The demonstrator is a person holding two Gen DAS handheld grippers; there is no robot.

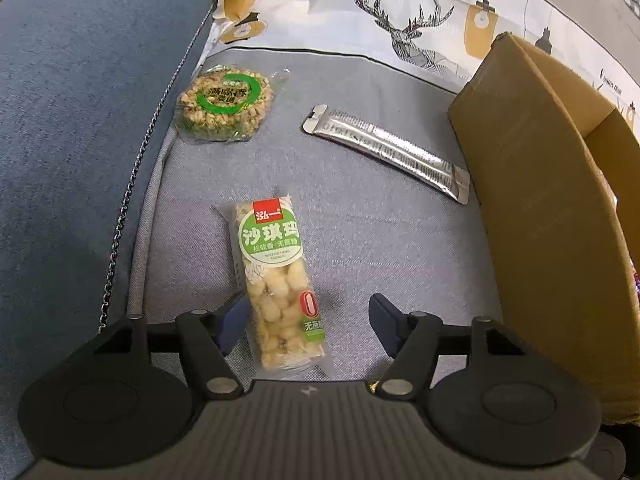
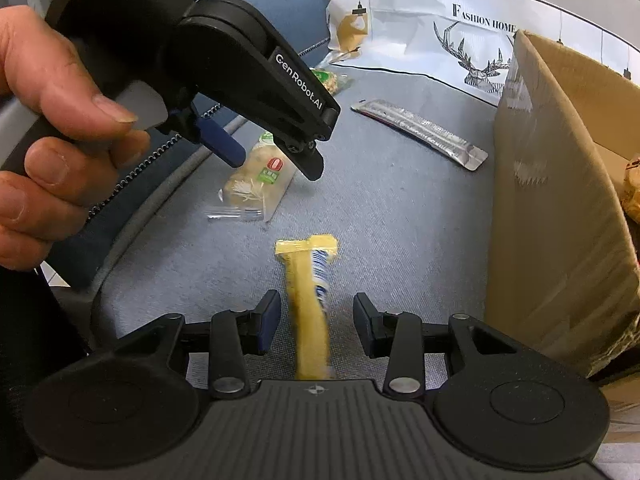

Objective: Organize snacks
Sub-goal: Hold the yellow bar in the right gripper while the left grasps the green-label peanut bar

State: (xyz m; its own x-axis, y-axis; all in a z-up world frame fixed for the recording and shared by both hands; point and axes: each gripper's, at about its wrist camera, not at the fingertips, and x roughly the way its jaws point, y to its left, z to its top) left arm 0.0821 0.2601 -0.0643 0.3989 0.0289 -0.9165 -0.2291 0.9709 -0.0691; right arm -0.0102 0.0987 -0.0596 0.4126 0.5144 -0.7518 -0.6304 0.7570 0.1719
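Note:
A green-labelled sachima bar lies on the grey cushion between the open fingers of my left gripper; it also shows in the right wrist view, under the left gripper. A long yellow snack pack lies between the open fingers of my right gripper, touched by neither finger. A round green cereal cake and a silver stick sachet lie farther back. A cardboard box stands at the right.
A blue sofa arm with a zipper edge borders the cushion on the left. A white deer-print pillow lies along the back. The box wall rises close to my right gripper, with a wrapped item inside.

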